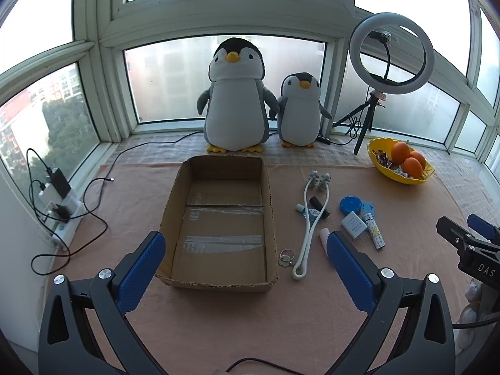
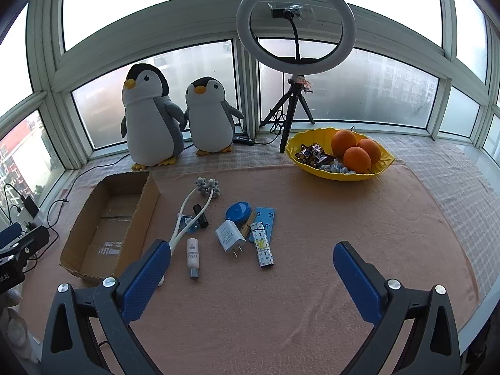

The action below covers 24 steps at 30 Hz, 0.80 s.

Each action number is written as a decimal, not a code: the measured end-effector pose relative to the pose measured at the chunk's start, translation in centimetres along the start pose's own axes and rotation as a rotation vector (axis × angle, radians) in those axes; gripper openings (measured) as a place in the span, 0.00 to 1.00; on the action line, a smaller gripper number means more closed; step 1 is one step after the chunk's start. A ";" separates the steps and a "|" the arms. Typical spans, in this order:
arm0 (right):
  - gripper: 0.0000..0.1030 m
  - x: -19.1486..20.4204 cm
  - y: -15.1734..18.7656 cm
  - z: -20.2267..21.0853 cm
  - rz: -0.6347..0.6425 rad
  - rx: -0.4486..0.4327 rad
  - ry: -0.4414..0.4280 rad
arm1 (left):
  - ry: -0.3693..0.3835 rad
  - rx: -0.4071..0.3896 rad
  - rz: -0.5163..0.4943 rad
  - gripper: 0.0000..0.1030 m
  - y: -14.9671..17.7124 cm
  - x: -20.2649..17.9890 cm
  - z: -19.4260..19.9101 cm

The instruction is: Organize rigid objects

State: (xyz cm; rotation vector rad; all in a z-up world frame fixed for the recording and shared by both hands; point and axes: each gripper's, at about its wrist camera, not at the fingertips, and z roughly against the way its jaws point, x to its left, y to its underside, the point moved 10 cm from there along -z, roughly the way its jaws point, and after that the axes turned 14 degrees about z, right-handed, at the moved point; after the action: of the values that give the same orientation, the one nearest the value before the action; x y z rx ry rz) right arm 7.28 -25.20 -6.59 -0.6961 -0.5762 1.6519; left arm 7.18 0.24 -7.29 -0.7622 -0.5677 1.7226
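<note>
Pink cloth below — both grippers' fingers wide apart; empty.

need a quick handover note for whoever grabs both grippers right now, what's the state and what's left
Left gripper: open, holds nothing, hangs over the cardboard box.
Right gripper: open, holds nothing, hangs over the pink cloth near the small items.
Box: nothing in it.
Loose on the cloth, right of the box: white roller massager, black tube, small white bottle, white charger plug, blue round case, patterned lighter, blue card, key ring.
Done: nothing boxed yet.
Left: likely move each item into the box.
</note>
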 end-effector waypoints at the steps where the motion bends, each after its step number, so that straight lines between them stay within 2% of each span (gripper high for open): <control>1: 1.00 0.1 0.0 0.0 0.001 0.000 -0.005 | -0.001 0.002 0.000 1.00 -0.1 0.0 0.0; 24: 1.00 1.1 -0.1 -0.1 0.021 0.001 -0.017 | -0.001 0.006 0.005 1.00 -0.1 -0.2 -0.1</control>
State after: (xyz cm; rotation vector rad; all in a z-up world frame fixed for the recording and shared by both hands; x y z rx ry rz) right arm 7.22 -24.07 -6.76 -0.6899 -0.5819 1.6793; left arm 7.34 0.09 -7.25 -0.7590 -0.5621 1.7284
